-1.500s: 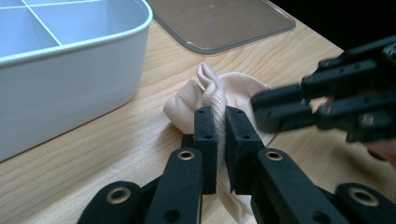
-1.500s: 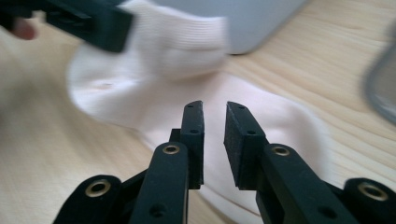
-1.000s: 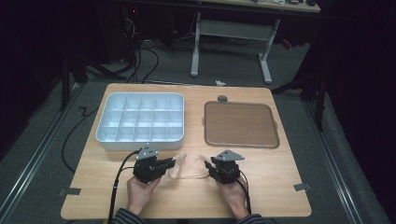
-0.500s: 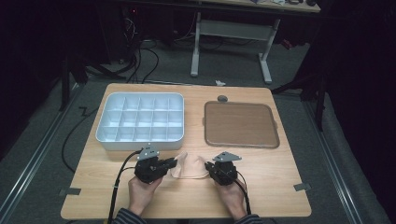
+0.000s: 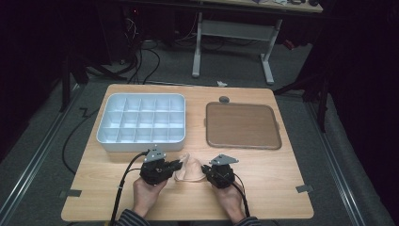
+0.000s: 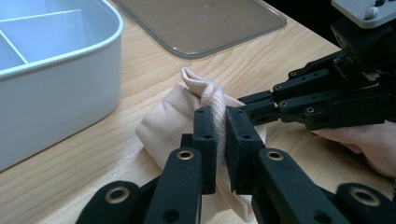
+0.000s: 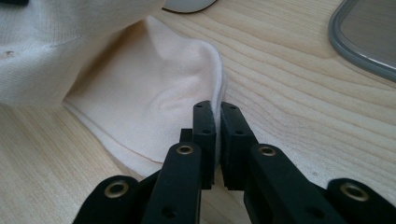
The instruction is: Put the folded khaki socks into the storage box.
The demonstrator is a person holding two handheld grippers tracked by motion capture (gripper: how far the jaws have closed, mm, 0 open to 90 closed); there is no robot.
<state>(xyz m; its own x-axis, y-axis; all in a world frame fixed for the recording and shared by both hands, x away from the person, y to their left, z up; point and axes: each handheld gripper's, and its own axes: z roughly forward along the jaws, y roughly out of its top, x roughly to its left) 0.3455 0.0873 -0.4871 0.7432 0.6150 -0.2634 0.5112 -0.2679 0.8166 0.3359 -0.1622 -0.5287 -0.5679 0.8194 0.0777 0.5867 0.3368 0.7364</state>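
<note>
High view shows the wooden surface [image 5: 282,188] carrying a white compartment tray [image 5: 141,123] at the back left and a brown lid [image 5: 243,125] lying flat at the back right, the two well apart. Near the front edge, between the person's hands, lies a pale beige sock [image 5: 189,168] (crumpled, partly folded over itself), just in front of the tray. The left tool [image 5: 176,165] is clamped on the sock's ribbed cuff, which stands up between its pads [image 6: 208,140] in the left gripper view. The right tool [image 5: 205,167] has just been closing and now pinches the sock's opposite edge, a thin fold of fabric caught between its pads [image 7: 205,135] in the right gripper view.
</note>
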